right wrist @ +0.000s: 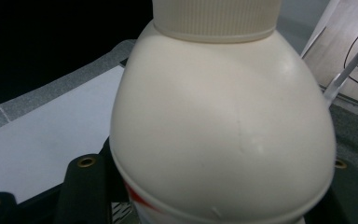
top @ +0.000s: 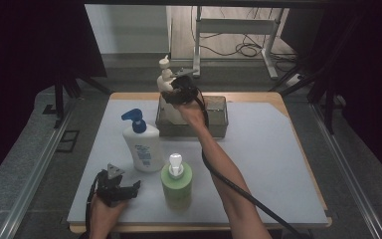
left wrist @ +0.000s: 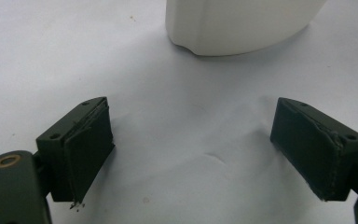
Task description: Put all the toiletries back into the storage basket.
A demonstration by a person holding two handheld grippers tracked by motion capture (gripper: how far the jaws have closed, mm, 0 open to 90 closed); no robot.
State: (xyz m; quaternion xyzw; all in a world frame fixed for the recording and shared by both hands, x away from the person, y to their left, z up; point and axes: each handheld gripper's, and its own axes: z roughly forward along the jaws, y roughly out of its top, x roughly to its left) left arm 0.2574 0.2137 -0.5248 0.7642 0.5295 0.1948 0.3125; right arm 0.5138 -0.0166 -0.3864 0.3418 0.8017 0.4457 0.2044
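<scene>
Gripping, right gripper (top: pixel 175 92): we see its jaws clenched on the cream pump bottle (top: pixel 166 82); it holds the bottle upright above the left end of the grey bin (top: pixel 218 119) at the back of the table (top: pixel 268 164)
Left gripper (top: pixel 115 186): jaws spread wide, holding nothing; low over the table's near left
White bottle with blue pump (top: pixel 141 142): standing just beyond our left gripper
Green bottle (top: pixel 176 181): standing beside it, near the front

left tongs (top: pixel 129 188) gape low; right tongs (top: pixel 171 93) raised, clamped, arm outstretched.
</scene>
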